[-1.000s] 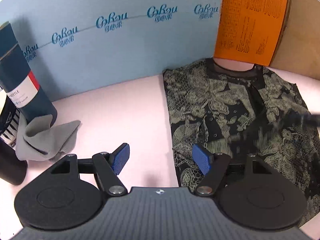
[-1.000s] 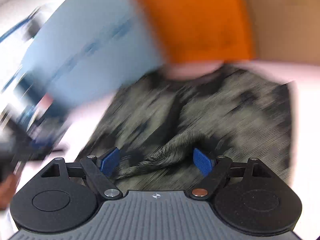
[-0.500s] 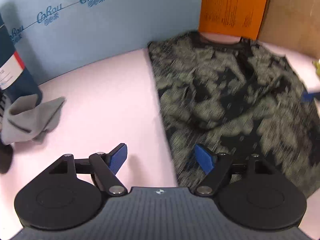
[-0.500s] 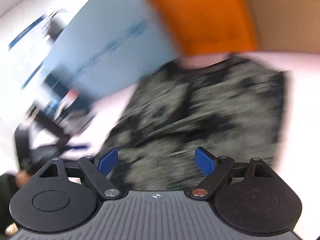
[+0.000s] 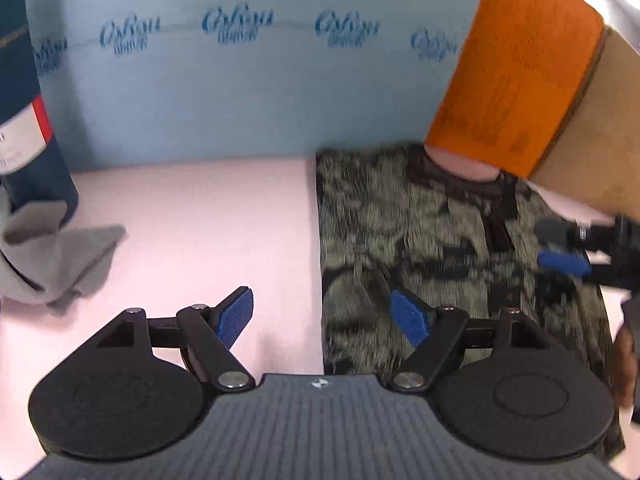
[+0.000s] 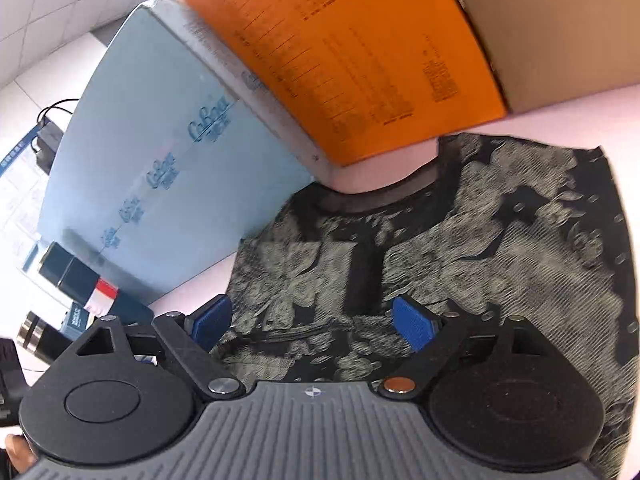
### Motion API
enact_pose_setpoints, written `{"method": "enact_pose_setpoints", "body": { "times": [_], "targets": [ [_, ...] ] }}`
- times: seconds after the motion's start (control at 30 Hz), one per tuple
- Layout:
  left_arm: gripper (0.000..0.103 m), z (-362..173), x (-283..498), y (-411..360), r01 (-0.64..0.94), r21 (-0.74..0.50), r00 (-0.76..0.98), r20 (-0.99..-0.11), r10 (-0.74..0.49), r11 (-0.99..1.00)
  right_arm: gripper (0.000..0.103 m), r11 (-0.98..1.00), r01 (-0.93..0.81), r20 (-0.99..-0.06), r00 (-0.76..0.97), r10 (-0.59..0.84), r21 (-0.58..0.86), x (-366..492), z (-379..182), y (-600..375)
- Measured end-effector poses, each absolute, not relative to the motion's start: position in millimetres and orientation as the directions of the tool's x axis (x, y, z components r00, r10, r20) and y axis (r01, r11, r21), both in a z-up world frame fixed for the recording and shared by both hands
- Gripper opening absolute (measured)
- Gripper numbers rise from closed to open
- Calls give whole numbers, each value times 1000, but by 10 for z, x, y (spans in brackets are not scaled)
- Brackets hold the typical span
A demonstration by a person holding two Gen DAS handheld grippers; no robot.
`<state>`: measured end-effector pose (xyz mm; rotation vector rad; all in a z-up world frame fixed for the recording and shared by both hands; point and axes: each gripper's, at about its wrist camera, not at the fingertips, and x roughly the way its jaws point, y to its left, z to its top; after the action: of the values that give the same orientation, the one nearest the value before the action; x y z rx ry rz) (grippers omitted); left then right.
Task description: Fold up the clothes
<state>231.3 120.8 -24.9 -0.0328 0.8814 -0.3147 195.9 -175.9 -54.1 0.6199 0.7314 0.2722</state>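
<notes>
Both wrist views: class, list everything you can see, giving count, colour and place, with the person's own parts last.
Patterned shirt: one, black and beige, flat on the pink table.
Grey cloth: one, crumpled, table's left.
Dark blue tube: one, upright, behind the cloth.
Blue foam board: one, back wall.
Orange sheet: one, against the cardboard box.
Left gripper: black, blue pads, open.
Right gripper: same, open over the shirt.

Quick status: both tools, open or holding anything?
Left tool: open, empty, over the shirt's left edge.
Right tool: open, empty, above the shirt.
</notes>
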Motion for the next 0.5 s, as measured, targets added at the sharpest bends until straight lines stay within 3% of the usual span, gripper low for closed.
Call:
{"method": "enact_pose_setpoints", "body": {
  "times": [0.23,0.37,0.5],
  "targets": [
    [74,-434,2404,1027,221,-26,581,-799,-154,975,88,794,-50,-558,684,470,606,1831,-512,-1860],
    [74,-511,2439,852,180,84,584,-811,-38,980,89,860,37,-619,710,336,509,1714,-417,-1969],
    [74,-500,2370,805,178,97,573,-820,-23,979,94,879,53,-631,717,297,474,1494,-348,-2144]
  ]
}}
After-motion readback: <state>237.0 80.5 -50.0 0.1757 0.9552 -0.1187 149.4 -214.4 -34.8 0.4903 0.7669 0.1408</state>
